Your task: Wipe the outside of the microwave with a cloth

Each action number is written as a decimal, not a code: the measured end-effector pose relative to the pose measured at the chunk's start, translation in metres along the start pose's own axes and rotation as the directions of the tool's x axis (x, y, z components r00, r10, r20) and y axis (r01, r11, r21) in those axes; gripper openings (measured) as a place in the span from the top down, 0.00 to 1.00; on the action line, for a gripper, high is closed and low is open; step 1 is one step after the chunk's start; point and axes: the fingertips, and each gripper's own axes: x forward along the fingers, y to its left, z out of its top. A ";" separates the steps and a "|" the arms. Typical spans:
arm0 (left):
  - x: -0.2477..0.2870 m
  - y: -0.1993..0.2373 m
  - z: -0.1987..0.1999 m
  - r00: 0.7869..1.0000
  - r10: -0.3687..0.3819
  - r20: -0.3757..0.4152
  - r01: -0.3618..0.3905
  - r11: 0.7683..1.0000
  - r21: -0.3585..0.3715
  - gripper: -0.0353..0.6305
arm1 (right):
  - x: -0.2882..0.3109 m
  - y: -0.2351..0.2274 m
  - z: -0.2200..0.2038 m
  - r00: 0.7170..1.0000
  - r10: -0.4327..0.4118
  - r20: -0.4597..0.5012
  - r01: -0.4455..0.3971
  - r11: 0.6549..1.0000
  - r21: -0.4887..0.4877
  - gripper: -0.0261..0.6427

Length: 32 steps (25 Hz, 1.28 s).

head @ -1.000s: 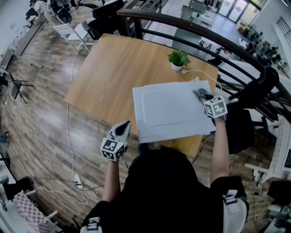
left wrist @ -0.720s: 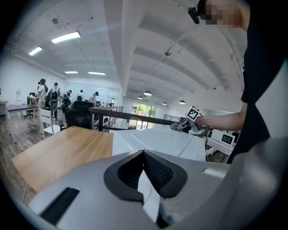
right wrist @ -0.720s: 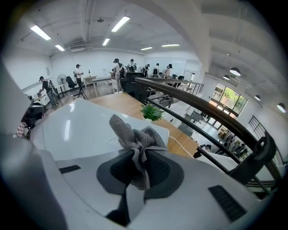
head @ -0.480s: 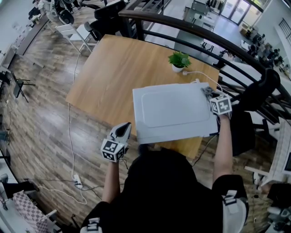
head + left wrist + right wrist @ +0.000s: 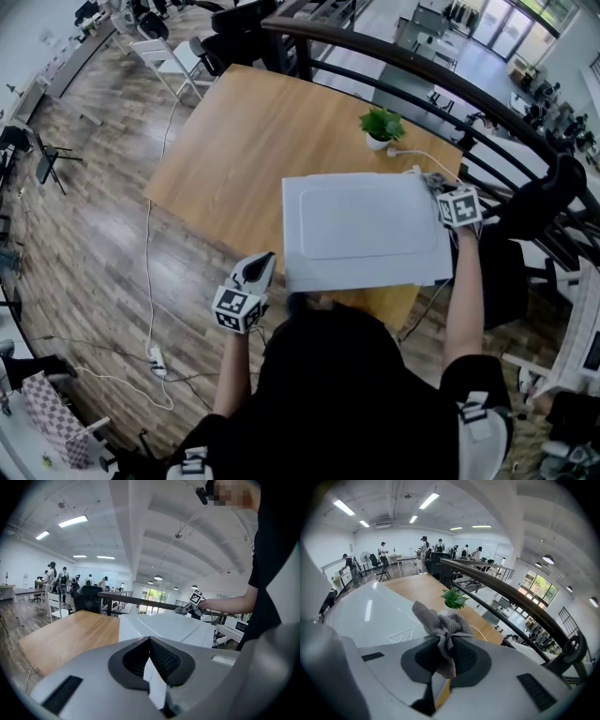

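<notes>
The right gripper (image 5: 439,187) is clenched on a crumpled grey knitted cloth (image 5: 440,623) at the far right corner of the white boxy microwave's (image 5: 361,230) flat top on the wooden desk (image 5: 225,150), while the left gripper (image 5: 261,262), closed on nothing, hangs just off the desk's near edge.

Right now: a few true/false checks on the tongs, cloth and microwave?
1. The right tongs grip a grey cloth. True.
2. The left tongs hold a cloth too. False: they are shut with no cloth in them, held off the microwave's front left corner.
3. The microwave sits on the wooden table. True.
4. The potted plant stands on top of the microwave. False: it stands on the table, beyond the microwave.
</notes>
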 end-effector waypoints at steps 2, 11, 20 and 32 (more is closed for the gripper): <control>-0.003 0.001 -0.002 1.000 0.012 -0.001 -0.012 1.000 -0.005 0.95 | 0.003 0.005 0.003 1.000 0.011 -0.001 -0.011 1.000 -0.009 0.91; -0.012 0.002 -0.008 0.999 0.039 0.002 -0.038 0.999 -0.029 0.95 | 0.010 0.027 0.022 1.000 0.010 0.022 -0.008 0.997 -0.082 0.91; -0.027 0.011 -0.016 0.998 0.057 0.011 -0.056 0.998 -0.039 0.95 | 0.016 0.072 0.042 0.997 0.073 0.038 -0.068 0.992 -0.104 0.91; -0.038 0.019 -0.019 0.999 0.039 0.027 -0.038 0.998 -0.051 0.95 | 0.015 0.126 0.066 0.994 0.102 0.044 -0.094 0.982 -0.167 0.91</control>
